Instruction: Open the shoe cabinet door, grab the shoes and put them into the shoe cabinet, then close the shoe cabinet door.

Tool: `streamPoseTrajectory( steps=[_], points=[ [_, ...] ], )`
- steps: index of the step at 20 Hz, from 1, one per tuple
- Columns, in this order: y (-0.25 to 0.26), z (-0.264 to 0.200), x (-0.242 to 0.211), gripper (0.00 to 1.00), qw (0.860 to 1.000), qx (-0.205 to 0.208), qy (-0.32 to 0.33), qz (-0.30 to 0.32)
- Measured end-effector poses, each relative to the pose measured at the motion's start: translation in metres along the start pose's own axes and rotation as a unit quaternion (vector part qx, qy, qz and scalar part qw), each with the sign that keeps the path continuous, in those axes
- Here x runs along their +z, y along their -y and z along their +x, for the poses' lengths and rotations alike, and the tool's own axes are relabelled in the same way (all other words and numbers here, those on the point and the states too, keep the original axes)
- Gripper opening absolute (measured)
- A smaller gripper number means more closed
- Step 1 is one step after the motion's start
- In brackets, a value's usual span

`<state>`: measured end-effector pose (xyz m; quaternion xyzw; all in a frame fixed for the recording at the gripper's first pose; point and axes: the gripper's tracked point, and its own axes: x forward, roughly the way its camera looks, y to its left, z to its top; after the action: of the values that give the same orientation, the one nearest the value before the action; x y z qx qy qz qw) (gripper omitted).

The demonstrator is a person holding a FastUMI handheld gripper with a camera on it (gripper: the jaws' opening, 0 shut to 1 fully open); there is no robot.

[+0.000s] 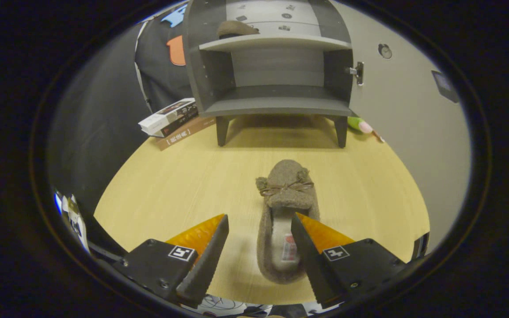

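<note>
A brown fuzzy slipper (pixel 284 207) with a small bow lies on the wooden table (pixel 184 185), toe pointing toward the cabinet. My gripper (pixel 260 223) is open; the slipper's heel end sits between the fingers, close to the right finger (pixel 301 234), and the left finger (pixel 219 234) stands apart from it. Beyond, the grey shoe cabinet (pixel 276 75) stands on short legs with its door (pixel 396 88) swung open to the right. A second brown slipper (pixel 236 29) rests on the cabinet's upper shelf. The lower shelf is bare.
A stack of books (pixel 172 120) lies on the table left of the cabinet. A small green and pink toy (pixel 362 125) sits by the cabinet's right leg, at the foot of the open door. The table's rounded front edge is near my fingers.
</note>
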<state>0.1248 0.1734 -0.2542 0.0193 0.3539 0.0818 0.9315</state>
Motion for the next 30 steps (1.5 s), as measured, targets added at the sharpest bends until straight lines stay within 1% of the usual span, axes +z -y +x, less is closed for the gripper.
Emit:
streamPoseTrajectory(
  steps=[3,5,6,8,10,12,13,17,21,24,27,30],
  points=[
    [0.0,0.012,0.002,0.9,1.0,0.001,-0.012,0.013],
    [-0.001,0.019,0.004,0.87,0.999,0.002,-0.016,0.027],
    [-0.002,0.022,0.004,0.84,0.999,0.003,-0.018,0.029],
    [0.0,0.026,0.004,0.72,0.999,0.003,-0.02,0.031],
    [0.008,0.03,0.006,0.5,0.999,-0.007,-0.02,0.038],
    [0.005,0.028,0.003,0.27,0.999,0.003,-0.021,0.05],
    [0.005,0.028,0.007,0.16,0.999,0.006,-0.021,0.043],
    [0.0,0.018,0.014,0.08,0.999,0.02,-0.013,0.034],
    [-0.007,-0.01,0.04,0.08,0.999,0.026,0.019,0.02],
    [-0.015,-0.044,0.063,0.08,0.998,0.026,0.051,0.014],
    [-0.019,-0.087,0.089,0.08,0.997,0.014,0.082,0.005],
    [-0.026,-0.125,0.12,0.08,0.993,0.015,0.115,0.002]
  ],
)
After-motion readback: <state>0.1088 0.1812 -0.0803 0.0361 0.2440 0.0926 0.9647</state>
